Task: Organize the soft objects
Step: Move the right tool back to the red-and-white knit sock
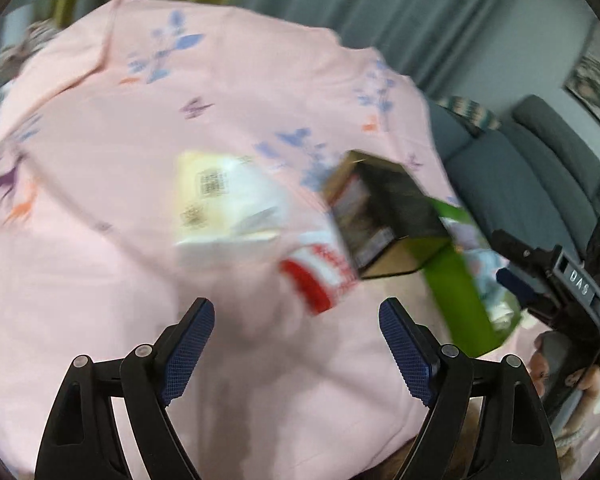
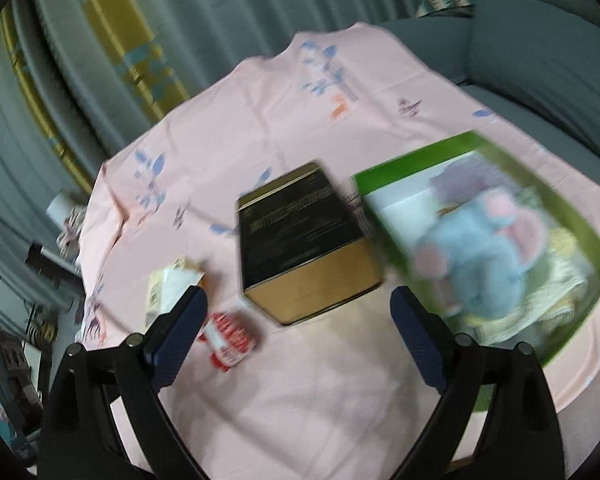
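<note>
Pink printed cloth (image 2: 300, 380) bears a plush elephant (image 2: 480, 252); both grippers (image 1: 296, 344) (image 2: 298, 332) spread, empty.

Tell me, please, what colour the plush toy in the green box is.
Light blue with pink ears, best seen in the right wrist view.

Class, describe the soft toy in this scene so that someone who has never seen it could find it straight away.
Start at the pink cloth covering the table, then find the green tray at its right side, beside the black and tan box. The plush toy lies inside that tray on pale yellow fabric. It is the only fluffy light-blue thing, with pink ears.
</note>
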